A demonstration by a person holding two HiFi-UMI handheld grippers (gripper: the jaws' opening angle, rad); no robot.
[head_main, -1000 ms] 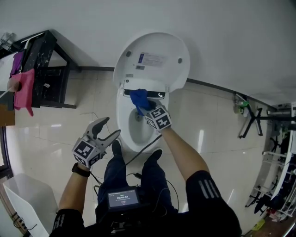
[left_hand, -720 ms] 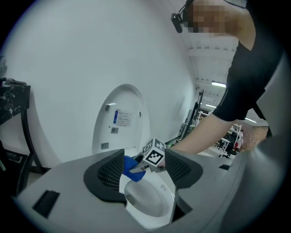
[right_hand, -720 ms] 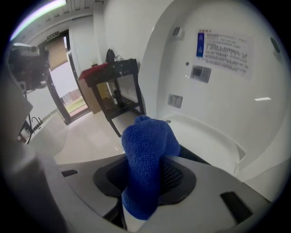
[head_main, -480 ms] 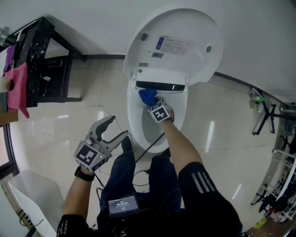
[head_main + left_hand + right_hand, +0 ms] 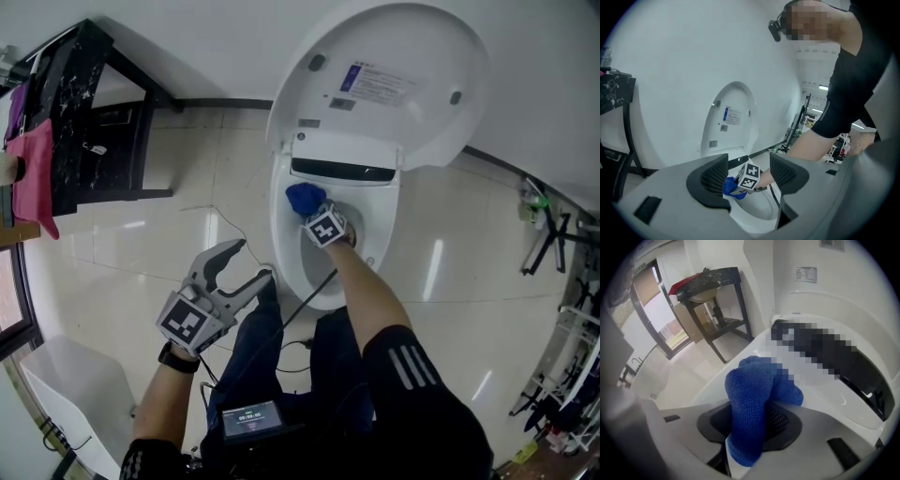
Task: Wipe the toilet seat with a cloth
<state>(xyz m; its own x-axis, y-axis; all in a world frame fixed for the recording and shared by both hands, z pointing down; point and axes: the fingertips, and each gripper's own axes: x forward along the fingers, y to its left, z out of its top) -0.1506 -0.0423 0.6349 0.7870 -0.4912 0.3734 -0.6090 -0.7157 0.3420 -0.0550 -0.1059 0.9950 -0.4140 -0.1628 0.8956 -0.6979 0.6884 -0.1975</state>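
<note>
A white toilet stands by the wall with its lid raised. My right gripper is shut on a blue cloth and presses it on the white seat rim at the back left, just below the black hinge strip. In the left gripper view the blue cloth and the right gripper's marker cube show between my jaws, far ahead. My left gripper hangs open and empty over the floor, left of the bowl.
A black table with a pink cloth hanging from it stands at the left. A white bin sits at the lower left. A cable runs from the right gripper down past my legs. Stands crowd the right wall.
The view has closed in on the toilet. My right gripper has carried the blue cloth from the hinge strip down onto the back left of the seat rim. The left gripper stays open.
</note>
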